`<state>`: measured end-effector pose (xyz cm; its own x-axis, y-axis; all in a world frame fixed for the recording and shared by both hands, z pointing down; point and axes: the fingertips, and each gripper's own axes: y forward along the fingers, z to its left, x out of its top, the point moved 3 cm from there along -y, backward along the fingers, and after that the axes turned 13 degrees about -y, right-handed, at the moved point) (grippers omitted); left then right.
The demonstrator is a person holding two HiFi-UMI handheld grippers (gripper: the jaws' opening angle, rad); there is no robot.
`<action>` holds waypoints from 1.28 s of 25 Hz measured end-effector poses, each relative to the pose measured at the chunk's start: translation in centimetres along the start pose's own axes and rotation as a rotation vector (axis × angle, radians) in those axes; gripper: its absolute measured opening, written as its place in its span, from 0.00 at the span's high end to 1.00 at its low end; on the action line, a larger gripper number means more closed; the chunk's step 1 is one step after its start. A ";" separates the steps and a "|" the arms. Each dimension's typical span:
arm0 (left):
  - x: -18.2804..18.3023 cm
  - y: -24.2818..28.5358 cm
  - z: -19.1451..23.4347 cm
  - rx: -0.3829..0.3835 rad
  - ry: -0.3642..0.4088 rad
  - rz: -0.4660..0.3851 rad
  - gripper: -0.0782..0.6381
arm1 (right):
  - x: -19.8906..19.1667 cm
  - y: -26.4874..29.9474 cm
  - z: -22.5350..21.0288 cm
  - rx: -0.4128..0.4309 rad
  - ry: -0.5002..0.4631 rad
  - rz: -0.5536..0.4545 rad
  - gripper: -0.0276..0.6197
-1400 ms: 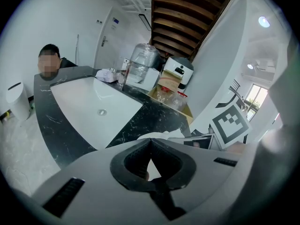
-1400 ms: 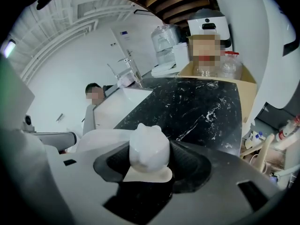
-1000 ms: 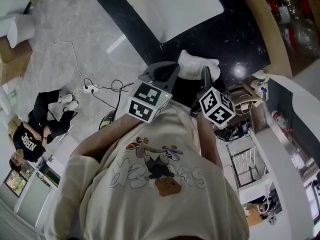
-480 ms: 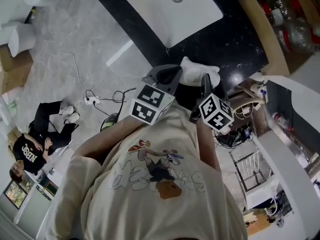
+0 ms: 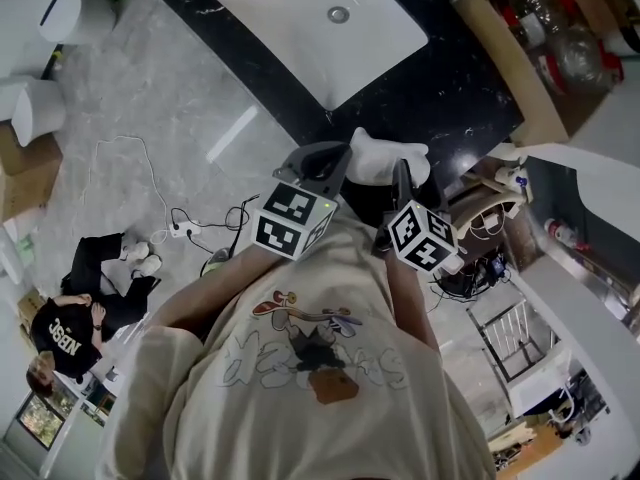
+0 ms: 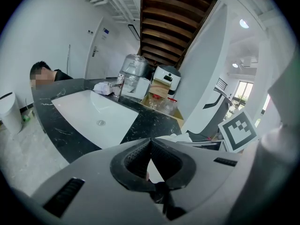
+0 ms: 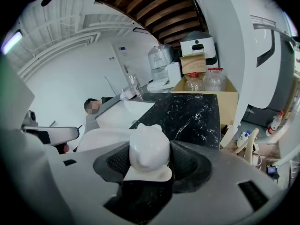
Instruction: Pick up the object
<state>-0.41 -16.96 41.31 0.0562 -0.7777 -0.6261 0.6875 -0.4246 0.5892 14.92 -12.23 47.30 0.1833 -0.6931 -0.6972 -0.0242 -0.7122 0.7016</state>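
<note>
Home-like kitchen corner, black marble counter [image 5: 470,78], white inset sink [image 5: 300,8], water dispenser [image 6: 134,71], marble floor [image 5: 170,98]

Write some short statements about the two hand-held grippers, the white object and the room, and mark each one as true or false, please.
1. The right hand-held gripper has the white object between its jaws. True.
2. The jaws of the left hand-held gripper stand wide apart. False: their tips meet.
3. The sink is black and the counter is white. False: a white sink is set in a black marbled counter.
4. A brown box holds clear bottles. True.
5. Nobody else is in the room. False: a person in a black shirt sits on the floor.
</note>
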 end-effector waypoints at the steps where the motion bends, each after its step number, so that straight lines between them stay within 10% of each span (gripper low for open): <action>1: 0.1 -0.1 0.0 -0.002 0.002 -0.001 0.87 | 0.0 -0.1 0.2 -0.001 0.002 -0.003 0.57; 32: 0.2 -1.8 -0.4 -0.045 0.027 -0.051 0.87 | -0.5 -5.5 1.9 -0.038 0.052 -0.062 0.57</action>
<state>-1.34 -16.14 39.96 0.0395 -0.7427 -0.6684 0.7219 -0.4413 0.5330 13.09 -8.16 43.49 0.2341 -0.6402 -0.7316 0.0256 -0.7482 0.6629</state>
